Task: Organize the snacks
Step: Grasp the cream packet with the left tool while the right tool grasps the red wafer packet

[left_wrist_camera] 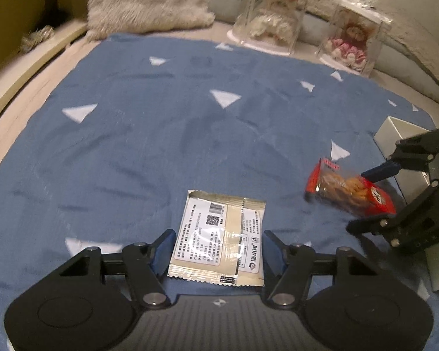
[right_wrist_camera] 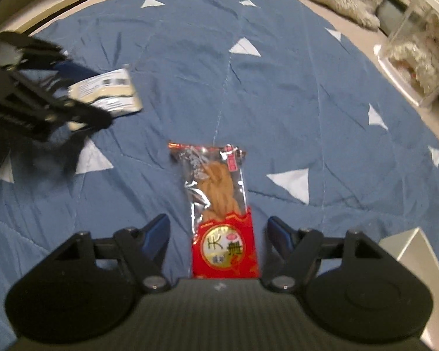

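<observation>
A cream snack packet with printed labels lies flat on the blue cloth, between the open fingers of my left gripper. It also shows in the right wrist view beside the left gripper. A red and clear packet of twisted fried snack lies between the open fingers of my right gripper. In the left wrist view the same red packet sits at the right with the right gripper around it. Neither packet is gripped.
The blue cloth with white triangles covers a bed. A white box stands at the right, also in the right wrist view. Two clear boxed dolls and a fluffy pillow sit at the back.
</observation>
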Action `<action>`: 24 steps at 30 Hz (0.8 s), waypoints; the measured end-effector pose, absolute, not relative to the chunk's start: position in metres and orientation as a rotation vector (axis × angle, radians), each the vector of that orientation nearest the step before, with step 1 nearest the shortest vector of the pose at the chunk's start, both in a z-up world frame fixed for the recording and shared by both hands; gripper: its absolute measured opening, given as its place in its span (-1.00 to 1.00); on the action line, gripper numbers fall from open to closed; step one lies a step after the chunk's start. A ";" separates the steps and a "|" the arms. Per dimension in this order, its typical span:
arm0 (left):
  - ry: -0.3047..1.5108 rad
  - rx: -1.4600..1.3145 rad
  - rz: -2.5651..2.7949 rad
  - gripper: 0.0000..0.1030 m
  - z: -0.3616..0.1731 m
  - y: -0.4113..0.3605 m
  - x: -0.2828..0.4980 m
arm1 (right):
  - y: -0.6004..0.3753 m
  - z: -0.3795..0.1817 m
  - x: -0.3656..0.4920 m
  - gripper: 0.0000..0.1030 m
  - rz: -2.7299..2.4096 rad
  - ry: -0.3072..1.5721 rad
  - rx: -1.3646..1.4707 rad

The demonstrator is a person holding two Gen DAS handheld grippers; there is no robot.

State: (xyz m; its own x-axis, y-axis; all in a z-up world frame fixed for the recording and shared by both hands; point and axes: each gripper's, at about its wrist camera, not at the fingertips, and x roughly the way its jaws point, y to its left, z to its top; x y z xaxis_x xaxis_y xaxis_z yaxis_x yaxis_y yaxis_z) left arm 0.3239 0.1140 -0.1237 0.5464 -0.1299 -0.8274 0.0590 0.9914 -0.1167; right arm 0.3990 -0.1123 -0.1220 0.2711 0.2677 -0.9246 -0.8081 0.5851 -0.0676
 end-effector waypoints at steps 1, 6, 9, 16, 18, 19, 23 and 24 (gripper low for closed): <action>0.993 -0.086 -0.109 0.26 -0.122 0.114 0.322 | -0.111 -0.125 0.398 0.48 0.778 1.073 -0.589; 0.994 -0.083 -0.093 0.31 -0.123 0.111 0.322 | -0.117 -0.126 0.386 0.38 0.726 1.142 -0.470; 1.003 -0.063 -0.077 0.39 -0.123 0.106 0.325 | -0.118 -0.121 0.372 0.38 0.755 1.199 -0.381; 1.046 0.005 -0.064 0.48 -0.127 0.096 0.333 | -0.116 -0.118 0.361 0.41 0.643 1.191 -0.253; 1.059 0.021 -0.064 0.47 -0.128 0.095 0.333 | -0.120 -0.119 0.366 0.40 0.588 1.173 -0.166; 1.059 0.022 -0.063 0.47 -0.128 0.094 0.333 | -0.122 -0.120 0.369 0.39 0.566 1.165 -0.133; 1.052 -0.017 -0.045 0.30 -0.128 0.099 0.332 | -0.124 -0.125 0.374 0.29 0.519 1.157 -0.068; 1.046 -0.026 -0.029 0.23 -0.127 0.101 0.333 | -0.125 -0.127 0.375 0.26 0.509 1.153 -0.065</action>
